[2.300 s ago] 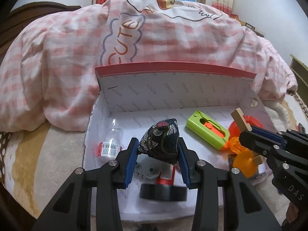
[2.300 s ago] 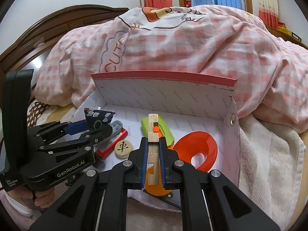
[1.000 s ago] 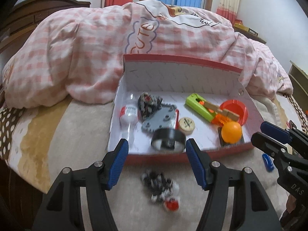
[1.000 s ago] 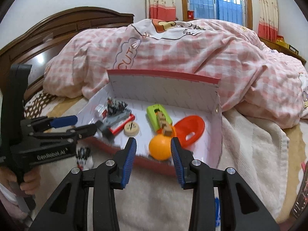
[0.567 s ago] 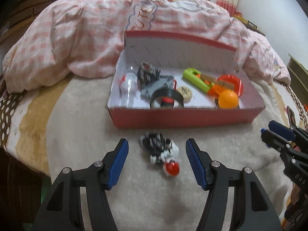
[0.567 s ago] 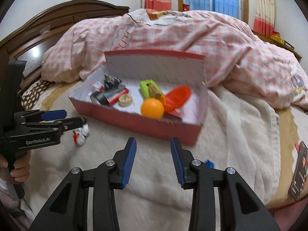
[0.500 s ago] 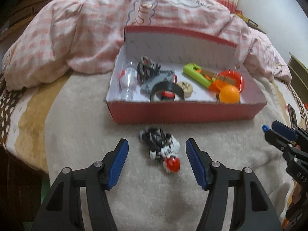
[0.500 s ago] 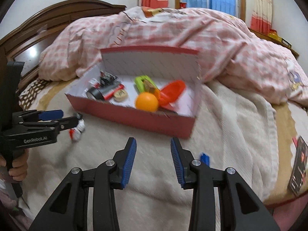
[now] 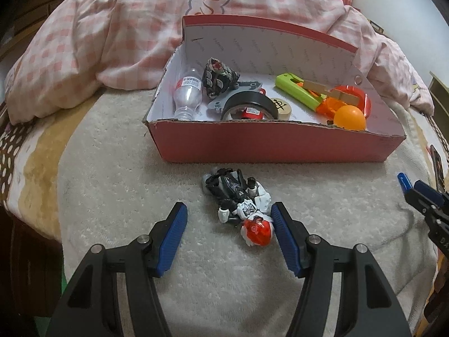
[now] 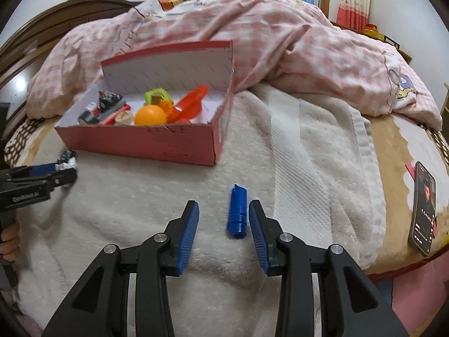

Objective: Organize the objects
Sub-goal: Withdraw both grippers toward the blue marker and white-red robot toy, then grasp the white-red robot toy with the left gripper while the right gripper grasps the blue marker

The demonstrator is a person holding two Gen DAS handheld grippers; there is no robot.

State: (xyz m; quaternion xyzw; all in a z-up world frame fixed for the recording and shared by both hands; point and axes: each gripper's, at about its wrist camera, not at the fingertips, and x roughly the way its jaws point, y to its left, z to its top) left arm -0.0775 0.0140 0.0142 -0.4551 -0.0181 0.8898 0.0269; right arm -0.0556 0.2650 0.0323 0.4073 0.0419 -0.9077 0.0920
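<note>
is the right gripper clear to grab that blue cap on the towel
Probably yes. The right gripper is open, and the blue cap lies bare on the white towel between its fingers, close to the right one, nothing covering it.

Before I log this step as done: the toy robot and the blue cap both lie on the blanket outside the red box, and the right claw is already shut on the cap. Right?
Not quite. The right wrist view shows the right claw open, the blue cap lying loose between its pads. The rest holds: the cap and the toy robot both lie on the blanket outside the red box.
</note>
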